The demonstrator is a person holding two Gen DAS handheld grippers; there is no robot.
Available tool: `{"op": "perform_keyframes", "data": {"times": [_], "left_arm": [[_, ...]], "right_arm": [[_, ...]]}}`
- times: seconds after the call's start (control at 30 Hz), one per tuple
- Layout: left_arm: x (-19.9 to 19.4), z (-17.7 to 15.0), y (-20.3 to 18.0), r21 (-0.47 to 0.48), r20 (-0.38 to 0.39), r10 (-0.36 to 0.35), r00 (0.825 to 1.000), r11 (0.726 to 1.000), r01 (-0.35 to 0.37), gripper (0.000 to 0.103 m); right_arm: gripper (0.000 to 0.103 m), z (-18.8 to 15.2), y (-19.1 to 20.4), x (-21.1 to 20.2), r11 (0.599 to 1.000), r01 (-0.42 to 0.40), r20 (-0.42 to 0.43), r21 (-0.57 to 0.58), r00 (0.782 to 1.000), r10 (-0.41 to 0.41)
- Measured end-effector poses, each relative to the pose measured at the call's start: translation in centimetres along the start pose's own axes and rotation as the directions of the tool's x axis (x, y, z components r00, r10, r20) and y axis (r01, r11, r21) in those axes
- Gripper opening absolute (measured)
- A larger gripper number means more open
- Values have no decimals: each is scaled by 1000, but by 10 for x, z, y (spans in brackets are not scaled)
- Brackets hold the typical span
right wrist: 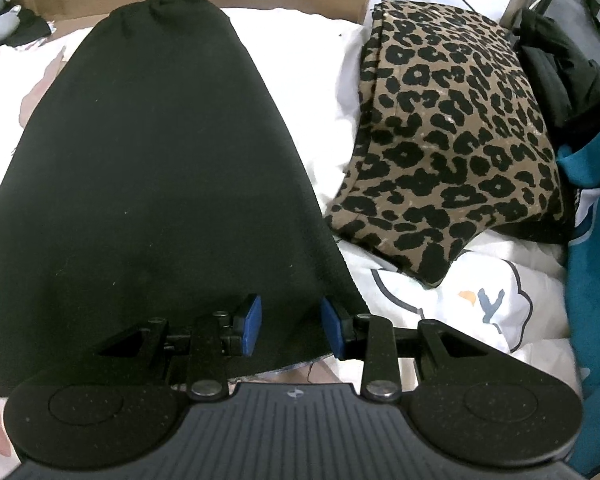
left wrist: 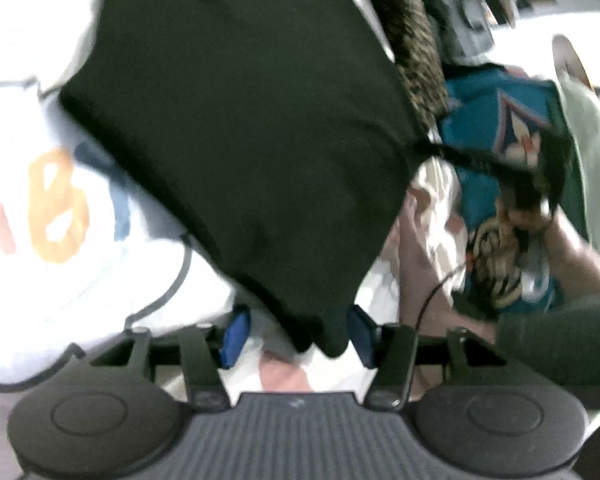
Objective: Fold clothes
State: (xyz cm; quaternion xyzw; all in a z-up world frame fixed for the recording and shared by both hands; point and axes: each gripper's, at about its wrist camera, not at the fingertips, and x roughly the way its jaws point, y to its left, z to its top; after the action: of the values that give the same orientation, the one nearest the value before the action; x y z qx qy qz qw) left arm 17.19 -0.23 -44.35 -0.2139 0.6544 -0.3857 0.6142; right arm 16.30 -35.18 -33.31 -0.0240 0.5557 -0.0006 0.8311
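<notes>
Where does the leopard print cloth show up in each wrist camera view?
Left wrist: leopard print cloth at upper right, a blurred strip behind the black garment.
Right wrist: upper right, folded on the white bedding, right of the garment.
Shared landmark: the black garment, filling the centre-left of both.

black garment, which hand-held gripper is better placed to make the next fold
Probably the right hand-held gripper: it sits at the black garment's near hem, cloth lying flat between its pads. The left hand-held gripper is open, only a loose corner hanging between its pads.
</notes>
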Motion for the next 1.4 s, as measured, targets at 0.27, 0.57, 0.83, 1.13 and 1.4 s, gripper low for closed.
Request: {"op": "perform_keyframes", "data": {"times": [0.27, 0.57, 0.83, 1.13, 1.4], "left_arm": [[9, 4, 18, -140, 98, -138, 986, 979, 151, 55], [19, -10, 18, -140, 34, -186, 982, 972, 189, 43], [33, -15, 33, -291, 38, -209, 977, 933, 211, 22], [36, -9, 33, -303, 15, -194, 981, 934, 189, 10], [16, -9, 32, -271, -4, -157, 988, 951, 150, 9]], "right_arm": [[40, -2, 9, 6, 999, 0, -23, -34, 1000, -1], [40, 4, 7, 4, 999, 21, 13, -37, 1000, -21], [40, 7, -13, 1, 999, 35, 34, 25, 999, -36], [40, -4, -35, -7, 998, 4, 53, 55, 999, -7], [40, -12, -59, -6, 992, -60, 59, 107, 997, 54]]}}
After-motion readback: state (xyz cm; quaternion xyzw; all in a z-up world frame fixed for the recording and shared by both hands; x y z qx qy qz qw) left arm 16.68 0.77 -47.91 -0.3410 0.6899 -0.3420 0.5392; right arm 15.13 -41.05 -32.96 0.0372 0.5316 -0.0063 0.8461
